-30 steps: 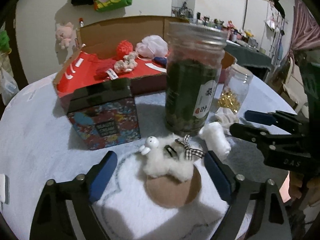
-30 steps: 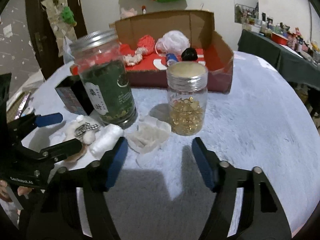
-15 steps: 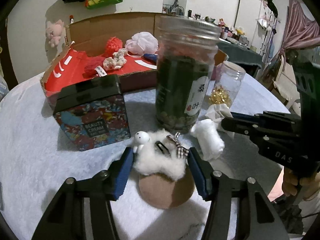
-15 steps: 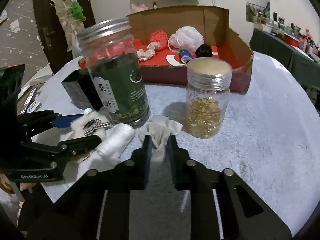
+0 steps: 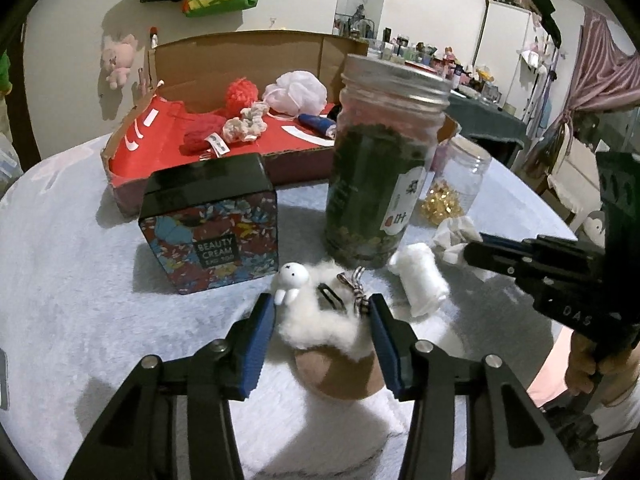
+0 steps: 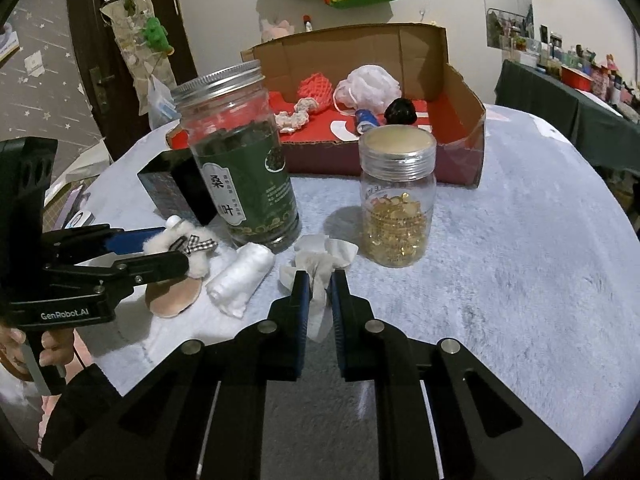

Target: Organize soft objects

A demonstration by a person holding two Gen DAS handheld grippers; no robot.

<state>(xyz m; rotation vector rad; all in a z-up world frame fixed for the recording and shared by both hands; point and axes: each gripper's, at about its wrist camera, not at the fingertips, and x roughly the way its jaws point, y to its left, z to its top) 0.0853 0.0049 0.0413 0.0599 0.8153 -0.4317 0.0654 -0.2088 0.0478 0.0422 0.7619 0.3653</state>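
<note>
The fluffy white toy point(image 5: 320, 316), with a small bunny head, a hair clip and a checked bow on it, lies on a tan round pad point(image 5: 340, 372) at the near edge of the desk point(image 5: 80, 280), between the blue pads of the left tool point(image 5: 322, 310), whose jaws are closing on its two sides. Just right of it lies a white cotton roll point(image 5: 420, 280), and further right a crumpled white tissue point(image 6: 320, 264), pinched tight between the pads of the right tool point(image 6: 320, 280). Both tools slope down toward the desk; a hand point(image 6: 52, 348) grips the left tool's handle at the near left. Beyond the toy stand a tall jar of dark green leaves point(image 5: 380, 168), a small jar of gold pins point(image 6: 396, 200) and a patterned tin point(image 5: 210, 224). At the far side an open cardboard box point(image 6: 460, 92) with a red floor holds a white bath pouf point(image 6: 368, 84), a red mesh ball point(image 5: 240, 94) and a knitted scrunchie point(image 5: 246, 126).
</note>
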